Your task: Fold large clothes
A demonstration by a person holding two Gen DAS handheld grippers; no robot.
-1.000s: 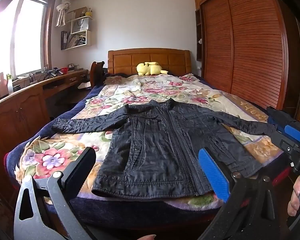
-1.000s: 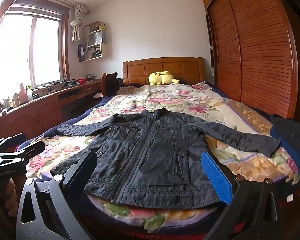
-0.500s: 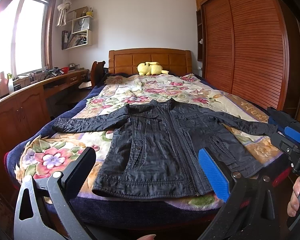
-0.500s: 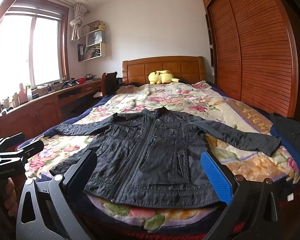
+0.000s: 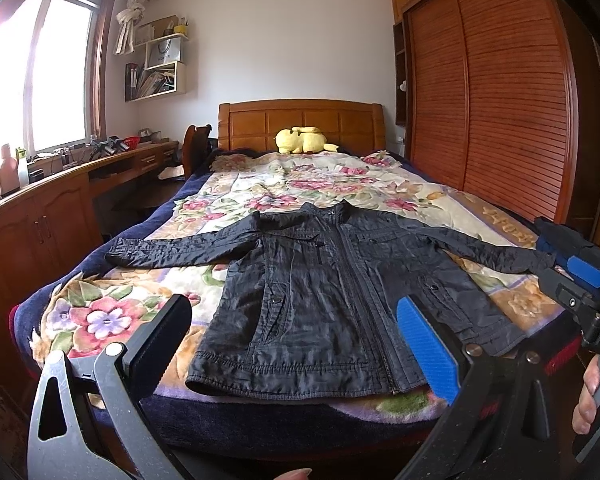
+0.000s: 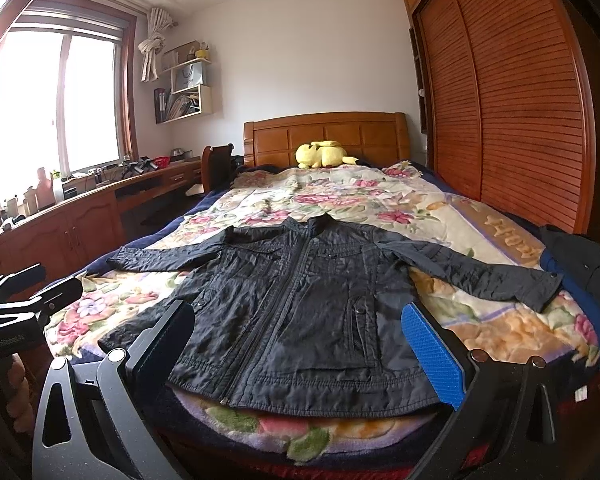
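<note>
Both hand-held grippers, left [image 5: 296, 344] and right [image 6: 300, 350], hang spread and empty before the bed [image 5: 260, 432], where the jacket [image 5: 332, 292] lies flat, sleeves out; its slick fabric may slip from a shallow pinch.

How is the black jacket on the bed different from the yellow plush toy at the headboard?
The black jacket lies flat and spread near the foot of the bed; the yellow plush toy sits bunched at the headboard. The jacket is dark, thin and wide; the toy is bright, bulky and looks smaller. Both rest on the floral blanket, untouched.
</note>
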